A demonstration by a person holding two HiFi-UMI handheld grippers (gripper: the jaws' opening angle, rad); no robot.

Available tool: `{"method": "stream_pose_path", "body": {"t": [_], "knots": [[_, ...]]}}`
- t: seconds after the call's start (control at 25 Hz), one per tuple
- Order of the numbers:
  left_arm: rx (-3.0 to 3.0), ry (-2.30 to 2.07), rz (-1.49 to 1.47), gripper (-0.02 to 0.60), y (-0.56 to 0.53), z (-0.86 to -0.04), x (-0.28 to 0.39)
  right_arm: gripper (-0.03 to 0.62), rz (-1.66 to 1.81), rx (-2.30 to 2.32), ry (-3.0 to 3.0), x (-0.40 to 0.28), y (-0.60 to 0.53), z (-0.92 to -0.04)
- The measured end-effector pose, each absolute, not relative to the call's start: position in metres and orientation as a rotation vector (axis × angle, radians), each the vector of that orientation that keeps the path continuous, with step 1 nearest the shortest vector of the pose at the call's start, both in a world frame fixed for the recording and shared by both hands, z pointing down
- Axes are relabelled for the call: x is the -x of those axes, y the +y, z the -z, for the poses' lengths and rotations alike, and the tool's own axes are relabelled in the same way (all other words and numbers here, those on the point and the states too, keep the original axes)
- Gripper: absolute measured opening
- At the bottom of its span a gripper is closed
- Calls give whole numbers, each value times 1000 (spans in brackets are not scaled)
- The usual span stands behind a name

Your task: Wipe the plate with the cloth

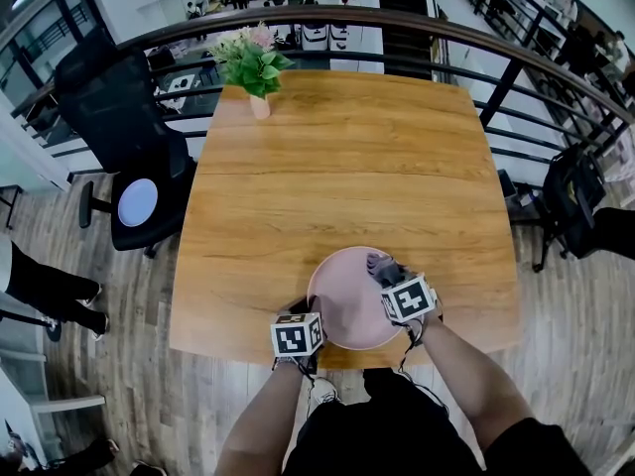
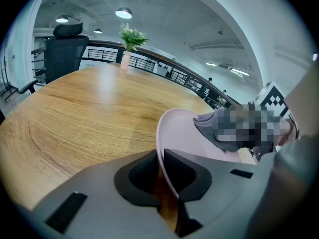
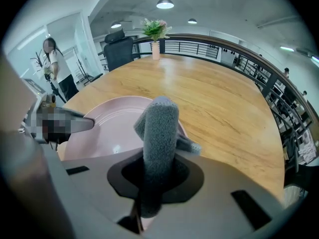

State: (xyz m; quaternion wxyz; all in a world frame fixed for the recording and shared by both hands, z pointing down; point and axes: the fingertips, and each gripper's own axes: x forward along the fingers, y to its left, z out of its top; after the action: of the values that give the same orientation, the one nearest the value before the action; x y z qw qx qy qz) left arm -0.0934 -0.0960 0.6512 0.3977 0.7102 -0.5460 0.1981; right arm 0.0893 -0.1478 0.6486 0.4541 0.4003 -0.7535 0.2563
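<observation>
My left claw [image 2: 160, 171] nips the near rim of the plate [image 2: 180, 129], which I judge stiff, slick and breakable; my right claw [image 3: 157, 176] clamps the soft, light cloth [image 3: 160, 128], bunched just ahead.

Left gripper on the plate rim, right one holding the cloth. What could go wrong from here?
1. The left gripper pinches only the thin rim of the pink plate; wiping pressure might make the plate slip or pivot.
2. The plate sits close to the near edge of the table; a pull toward the person could slide it off.
3. The right gripper holds the grey cloth as a narrow bunch, so a jaw may scrape the plate.
</observation>
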Motion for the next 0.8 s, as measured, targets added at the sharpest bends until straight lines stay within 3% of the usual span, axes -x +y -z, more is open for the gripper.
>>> {"method": "stream_pose_path", "body": {"t": [0.8], "knots": [[-1795, -1368, -497, 55, -96, -650, 93, 52, -756, -886, -1960, -48, -85, -640]]}}
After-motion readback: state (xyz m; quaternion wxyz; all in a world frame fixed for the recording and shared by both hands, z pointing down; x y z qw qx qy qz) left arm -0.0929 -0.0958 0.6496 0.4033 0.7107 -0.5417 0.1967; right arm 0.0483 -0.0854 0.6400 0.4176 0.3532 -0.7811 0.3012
